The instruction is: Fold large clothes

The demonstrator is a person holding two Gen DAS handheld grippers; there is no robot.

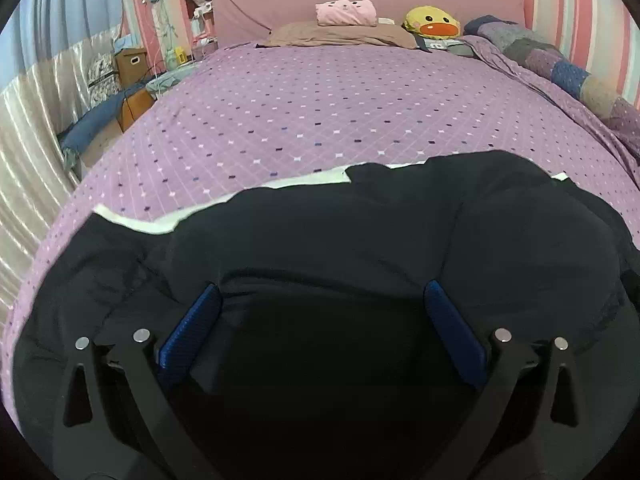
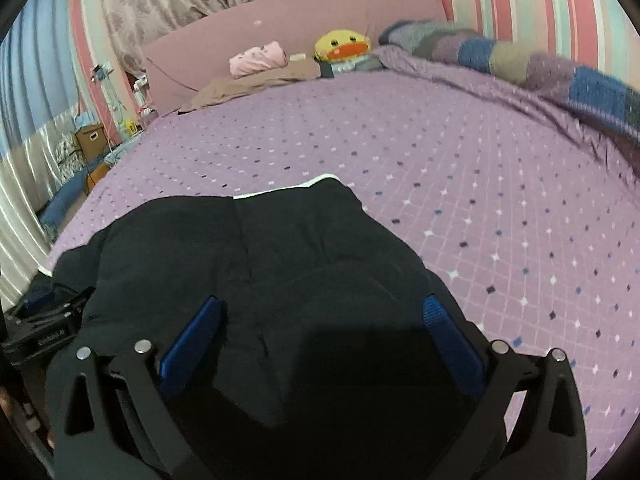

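Observation:
A large black garment (image 1: pixel 320 224) with a white strip along its far edge lies bunched on the purple dotted bedspread (image 1: pixel 304 112). My left gripper (image 1: pixel 322 292) is open just above its near part, blue pads wide apart with nothing between them. In the right wrist view the same garment (image 2: pixel 256 248) lies at the near left of the bedspread (image 2: pixel 460 168). My right gripper (image 2: pixel 320 306) is open over its near right part. The left gripper's body (image 2: pixel 44 324) shows at the left edge.
A brown pillow (image 1: pixel 340 34), a pink folded cloth (image 1: pixel 346 12) and a yellow duck plush (image 1: pixel 432 22) lie at the headboard. A patchwork quilt (image 1: pixel 560 64) runs along the bed's right side. Boxes and cables (image 1: pixel 132 64) stand left of the bed.

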